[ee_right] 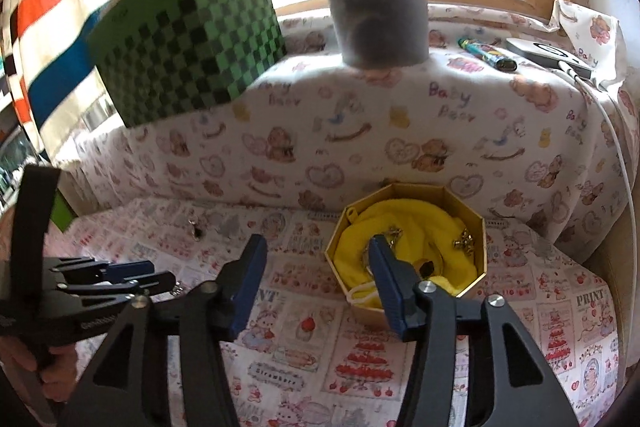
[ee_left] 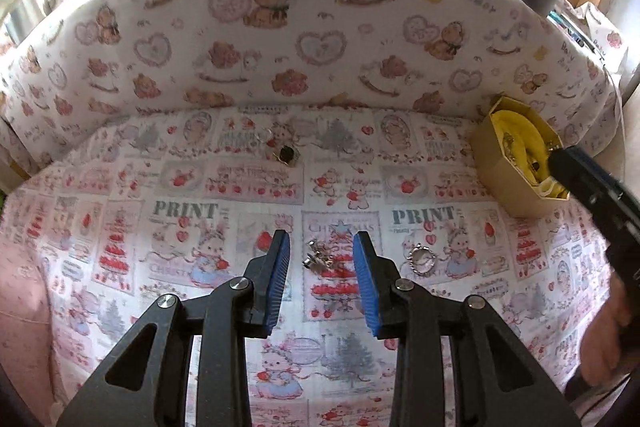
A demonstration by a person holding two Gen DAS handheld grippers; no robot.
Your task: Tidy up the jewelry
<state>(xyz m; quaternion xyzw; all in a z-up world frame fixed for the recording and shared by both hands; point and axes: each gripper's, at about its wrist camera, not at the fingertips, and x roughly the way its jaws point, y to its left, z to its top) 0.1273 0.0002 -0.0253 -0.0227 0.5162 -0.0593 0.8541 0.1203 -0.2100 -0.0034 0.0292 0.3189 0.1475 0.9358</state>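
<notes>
Between left gripper (ee_left: 321,246) blue pads, parted, nothing pinched: small silver metal trinket (ee_left: 320,259) on printed cloth (ee_left: 200,187). Just right of jaws: silver beaded ring (ee_left: 421,259). Far ahead: dark-stoned gold ring (ee_left: 286,155). Right gripper (ee_right: 318,245) jaws wide, empty, beside gold octagonal cardboard box (ee_right: 478,247) with yellow lining. Step, likely: picking up trinket. Next: lower, close, carry to box.
</notes>
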